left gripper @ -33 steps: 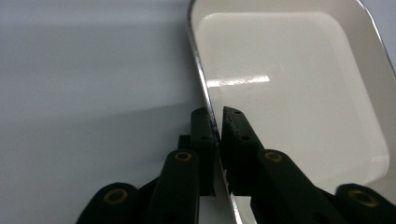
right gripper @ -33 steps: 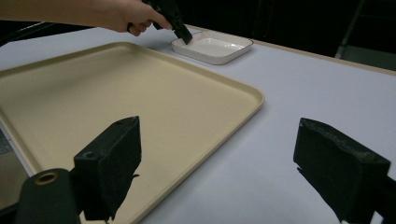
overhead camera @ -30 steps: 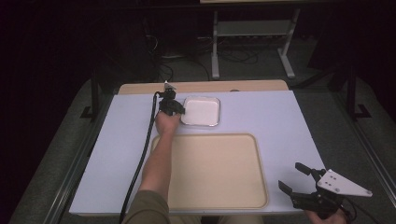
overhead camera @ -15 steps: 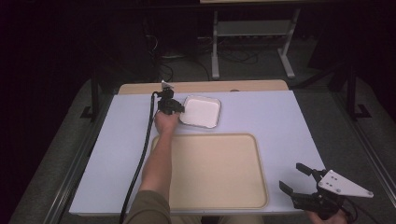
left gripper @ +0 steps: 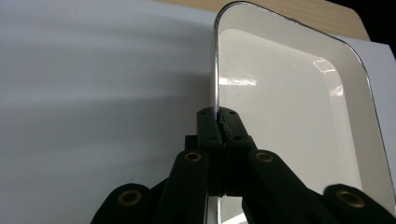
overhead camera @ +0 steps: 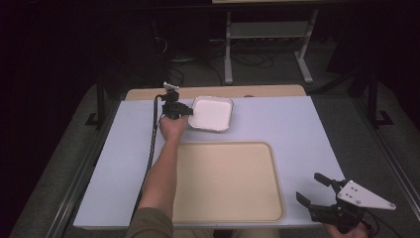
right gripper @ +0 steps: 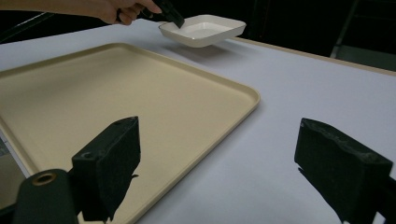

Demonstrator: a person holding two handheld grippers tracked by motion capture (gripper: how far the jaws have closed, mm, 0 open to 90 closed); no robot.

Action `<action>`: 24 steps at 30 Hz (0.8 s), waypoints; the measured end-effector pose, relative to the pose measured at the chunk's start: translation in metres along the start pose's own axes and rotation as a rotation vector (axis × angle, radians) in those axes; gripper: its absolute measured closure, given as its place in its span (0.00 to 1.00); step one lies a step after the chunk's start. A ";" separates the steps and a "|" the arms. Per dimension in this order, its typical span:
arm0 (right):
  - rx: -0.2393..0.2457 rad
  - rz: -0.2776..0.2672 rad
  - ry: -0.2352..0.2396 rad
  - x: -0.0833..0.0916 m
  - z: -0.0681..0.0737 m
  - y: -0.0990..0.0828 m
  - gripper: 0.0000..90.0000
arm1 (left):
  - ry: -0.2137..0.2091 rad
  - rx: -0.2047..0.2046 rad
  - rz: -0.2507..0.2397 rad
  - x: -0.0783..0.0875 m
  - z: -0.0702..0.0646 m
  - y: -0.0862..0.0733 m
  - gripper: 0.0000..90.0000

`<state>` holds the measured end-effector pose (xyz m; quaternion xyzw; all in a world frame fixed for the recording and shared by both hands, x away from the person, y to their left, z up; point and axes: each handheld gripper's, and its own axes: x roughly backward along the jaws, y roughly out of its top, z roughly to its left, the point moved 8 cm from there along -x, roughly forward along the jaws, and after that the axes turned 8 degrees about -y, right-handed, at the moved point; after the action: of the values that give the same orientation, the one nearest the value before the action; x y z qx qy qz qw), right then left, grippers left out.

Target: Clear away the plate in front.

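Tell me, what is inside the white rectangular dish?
The white rectangular dish looks empty: bare glossy bottom. The left gripper is shut on its rim, and its jaws cover a small part of the inside.

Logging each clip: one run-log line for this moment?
left gripper: shut on white dish rim, lifted | right gripper: open, idle | beige tray: empty

Near edge of the high view cuts off the right hand (overhead camera: 346, 232). In the left gripper view, the white dish (left gripper: 299, 116) runs off the right edge, its near rim hidden behind black jaws.
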<state>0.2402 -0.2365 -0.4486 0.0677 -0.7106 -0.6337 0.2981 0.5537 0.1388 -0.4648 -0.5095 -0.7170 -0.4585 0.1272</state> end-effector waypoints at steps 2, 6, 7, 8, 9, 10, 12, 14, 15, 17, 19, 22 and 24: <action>0.004 -0.001 0.000 0.000 0.001 0.000 0.15 | -0.008 -0.006 -0.008 0.005 -0.004 0.001 0.98; 0.006 -0.001 -0.001 0.000 0.001 0.000 0.15 | -0.016 -0.020 -0.013 0.013 -0.010 0.002 0.98; 0.005 0.000 -0.001 0.000 0.001 0.000 0.15 | -0.019 -0.025 -0.013 0.014 -0.010 0.002 0.98; 0.005 -0.001 -0.001 0.000 0.001 0.000 0.15 | -0.023 -0.022 -0.016 0.016 -0.011 0.002 0.98; 0.005 -0.001 -0.001 0.000 0.001 0.000 0.15 | -0.023 -0.022 -0.016 0.016 -0.011 0.002 0.98; 0.004 -0.004 -0.004 0.001 0.001 0.000 0.15 | -0.025 -0.022 -0.019 0.018 -0.012 0.002 0.98; 0.003 -0.006 -0.005 0.001 0.000 0.001 0.15 | -0.027 -0.027 -0.025 0.023 -0.013 0.001 0.98; -0.002 -0.008 -0.012 0.001 -0.001 0.001 0.14 | -0.032 -0.027 -0.028 0.026 -0.014 0.001 0.98; -0.002 -0.008 -0.012 0.001 -0.001 0.001 0.14 | -0.031 -0.033 -0.033 0.029 -0.014 0.001 0.98; -0.009 -0.004 -0.015 0.001 -0.001 0.001 0.14 | -0.044 -0.036 -0.044 0.034 -0.016 0.001 0.98; -0.010 -0.003 -0.017 0.001 -0.001 0.001 0.14 | -0.045 -0.038 -0.044 0.036 -0.017 0.000 0.98; -0.012 -0.007 -0.026 0.001 -0.002 0.001 0.14 | -0.051 -0.048 -0.049 0.041 -0.019 0.000 0.98; -0.014 -0.004 -0.028 0.001 -0.002 0.001 0.14 | -0.058 -0.057 -0.056 0.046 -0.021 -0.001 0.98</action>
<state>0.2404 -0.2386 -0.4470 0.0584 -0.7101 -0.6401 0.2874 0.5261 0.1502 -0.4243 -0.5058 -0.7208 -0.4674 0.0790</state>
